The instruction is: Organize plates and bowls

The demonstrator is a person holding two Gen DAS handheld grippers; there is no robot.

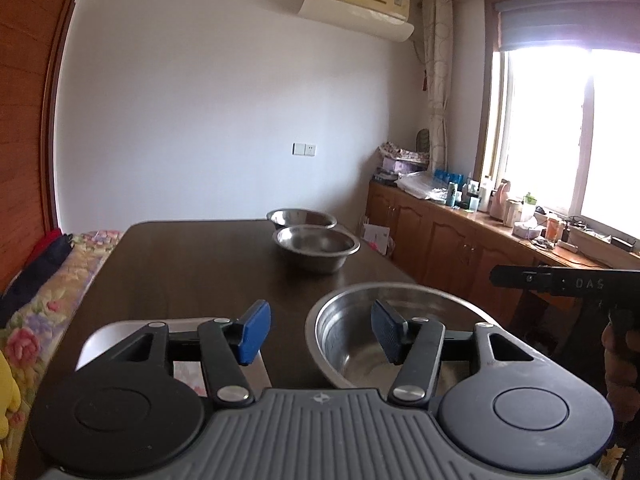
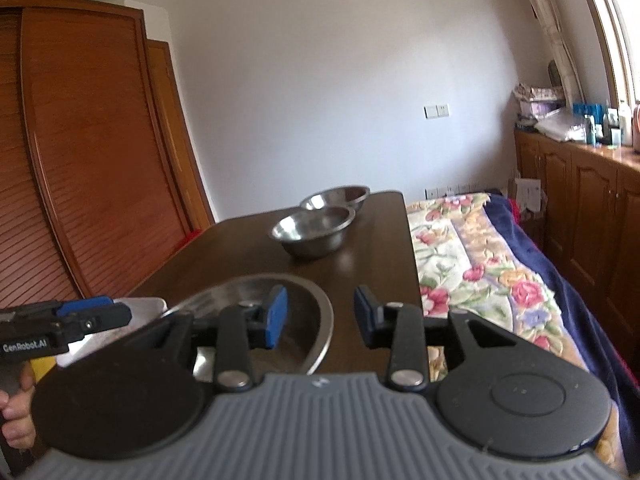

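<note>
Steel bowls everywhere on that dark wooden table [image 1: 192, 264]. From the left wrist view, the left gripper [image 1: 320, 334] sat at the bottom of the frame with its blue pads [image 1: 254, 332] spread wide apart and nothing clamped between them. The nearest bowl [image 1: 344, 320] was low and right of centre, and the right-hand pad hung over its inside. A white tray [image 1: 120, 328] peeked out under the left finger. Two more bowls sat further back around the middle of the frame, the middle bowl [image 1: 316, 250] in front of the far bowl [image 1: 302, 218]. The right gripper's black body poked in at the right edge. Over in the right wrist view, the right gripper [image 2: 320, 316] had its jaws apart too, a narrower gap, gripping nothing; its left pad sat over the near bowl [image 2: 316, 312], the right pad outside the rim. Both other bowls showed just above centre. A hand [image 2: 16, 412] held the left gripper at lower left, and a floral blanket [image 2: 480, 264] lay on the right.
</note>
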